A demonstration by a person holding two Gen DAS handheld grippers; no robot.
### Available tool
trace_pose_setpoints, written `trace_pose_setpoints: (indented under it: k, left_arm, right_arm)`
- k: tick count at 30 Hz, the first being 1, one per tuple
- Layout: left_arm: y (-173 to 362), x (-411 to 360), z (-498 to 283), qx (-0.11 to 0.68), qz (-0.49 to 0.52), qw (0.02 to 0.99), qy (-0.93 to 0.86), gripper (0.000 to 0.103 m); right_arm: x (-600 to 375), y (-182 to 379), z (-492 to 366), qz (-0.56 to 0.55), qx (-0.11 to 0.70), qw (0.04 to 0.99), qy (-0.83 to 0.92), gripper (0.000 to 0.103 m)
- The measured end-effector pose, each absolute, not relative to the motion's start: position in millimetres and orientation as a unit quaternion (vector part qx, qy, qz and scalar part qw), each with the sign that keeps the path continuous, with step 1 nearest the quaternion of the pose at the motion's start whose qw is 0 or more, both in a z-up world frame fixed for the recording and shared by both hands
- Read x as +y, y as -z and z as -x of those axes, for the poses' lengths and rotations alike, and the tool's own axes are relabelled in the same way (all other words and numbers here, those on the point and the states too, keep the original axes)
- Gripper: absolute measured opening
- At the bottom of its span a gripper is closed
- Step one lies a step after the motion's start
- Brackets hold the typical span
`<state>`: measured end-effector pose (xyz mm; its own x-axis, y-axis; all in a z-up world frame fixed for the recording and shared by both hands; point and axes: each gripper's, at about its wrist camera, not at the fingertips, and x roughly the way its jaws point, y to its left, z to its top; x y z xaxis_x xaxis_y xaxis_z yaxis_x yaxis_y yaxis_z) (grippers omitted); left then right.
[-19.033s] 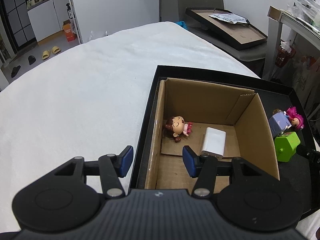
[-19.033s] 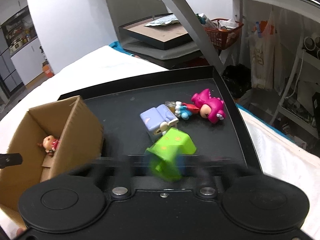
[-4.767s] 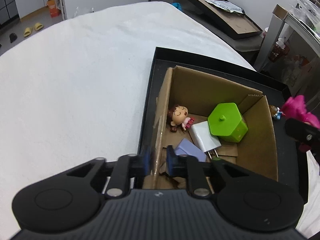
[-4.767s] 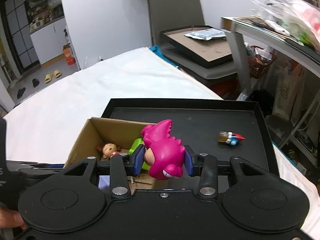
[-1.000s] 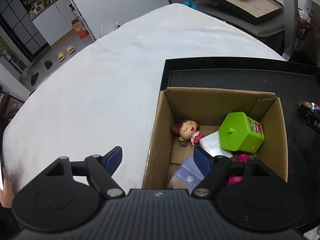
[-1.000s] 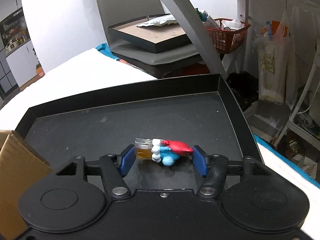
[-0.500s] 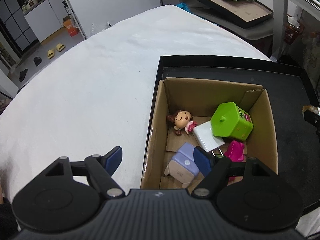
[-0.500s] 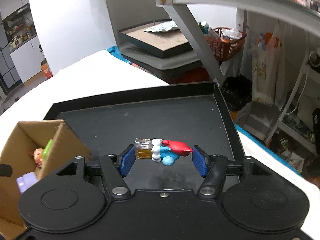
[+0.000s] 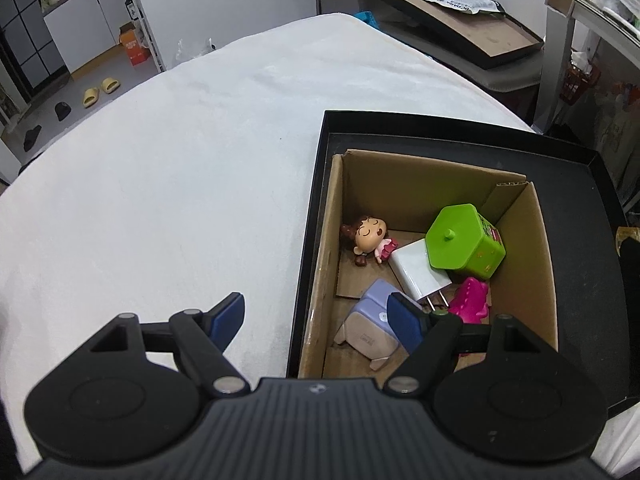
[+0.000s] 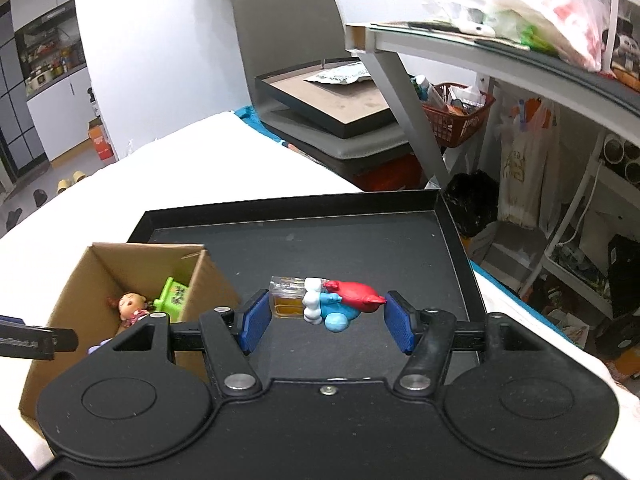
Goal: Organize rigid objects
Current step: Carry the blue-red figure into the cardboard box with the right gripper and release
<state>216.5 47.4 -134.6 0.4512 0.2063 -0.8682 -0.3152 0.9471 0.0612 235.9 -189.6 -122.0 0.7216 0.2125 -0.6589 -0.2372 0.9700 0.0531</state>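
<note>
The right wrist view shows the right hand-held gripper [image 10: 322,322] closed on a small toy [image 10: 326,300]: a little amber bottle joined to a blue, white and red figure, lying crosswise between the blue pads [image 10: 256,320]. The bottle end sits against the left pad and the red tip reaches the right one, so it looks clamped end to end, above the floor of the black tray [image 10: 360,240]. No other loose thing lies on that tray; this seems to be the last piece to be sorted.

The cardboard box [image 10: 208,280] stands in the tray to the left of the toy. In the left wrist view it already holds a doll [image 9: 370,238], a white charger [image 9: 418,276], a green hexagonal box [image 9: 464,242], a lilac toy [image 9: 374,320] and a pink toy [image 9: 472,300]. The left hand-held gripper [image 9: 316,318] is wide open and holds nothing, with its fingers either side of the box's near left wall.

The step in hand is carrying the toy to the box. The next move calls for crossing leftward over the right wall of the box, high enough to clear it, then letting go over a free spot. The grip is on the toy's narrow ends, so it could pivot or slip on the way.
</note>
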Motion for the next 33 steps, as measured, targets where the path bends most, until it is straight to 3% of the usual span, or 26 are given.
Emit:
trace_pose_setpoints:
  k: [27, 30, 33]
  left_arm:
    - [141.9, 78.8, -199.6, 0.478, 0.132, 0.862, -0.107, 0.072]
    - [146.1, 83.4, -200.7, 0.483, 0.146, 0.858, -0.099, 0.065]
    - [151.4, 88.1, -202.0, 0.493, 0.157, 0.851, -0.095, 0.048]
  right_arm:
    - [-113.2, 105.9, -201.4, 0.062, 0.357, 0.917, -0.168, 0.060]
    - [-101.3, 107.8, -200.7, 0.070, 0.361, 0.912, -0.180, 0.060]
    - [-91.1, 110.3, -201.9, 0.071, 0.369, 0.907, -0.190, 0.060]
